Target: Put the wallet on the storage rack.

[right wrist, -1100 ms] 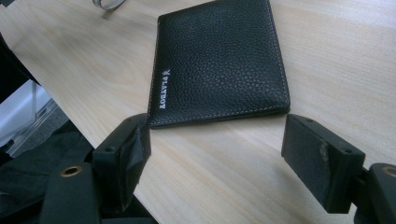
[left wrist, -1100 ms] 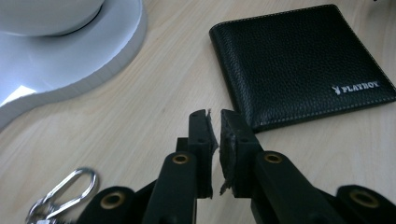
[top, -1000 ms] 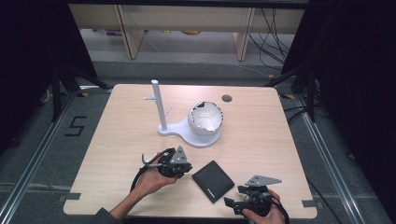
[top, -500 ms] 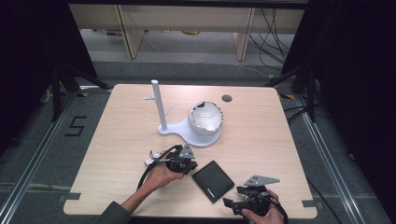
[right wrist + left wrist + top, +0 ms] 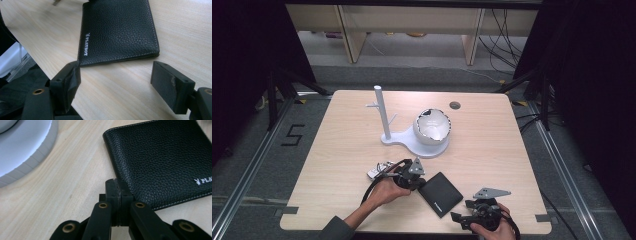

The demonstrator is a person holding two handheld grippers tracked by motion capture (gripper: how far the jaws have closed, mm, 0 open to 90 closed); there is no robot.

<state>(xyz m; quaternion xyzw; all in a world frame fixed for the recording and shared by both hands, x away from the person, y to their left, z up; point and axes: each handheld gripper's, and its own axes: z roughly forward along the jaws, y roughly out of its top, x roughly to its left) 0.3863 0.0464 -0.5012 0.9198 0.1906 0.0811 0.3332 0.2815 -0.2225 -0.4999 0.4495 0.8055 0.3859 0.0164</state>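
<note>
since the earlier frame the left gripper (image 5: 418,180) has slid rightward up to the black wallet (image 5: 441,193), and its jaws have just been closing: they now stand pressed together with nothing between them, tips at the wallet's left edge. that reads as a nudge or a pry at the edge. the wallet lies flat on the worktop (image 5: 337,145), near its front. the right gripper (image 5: 462,212) waits just beside it, jaws spread. behind stands a white stand (image 5: 384,120).
</note>
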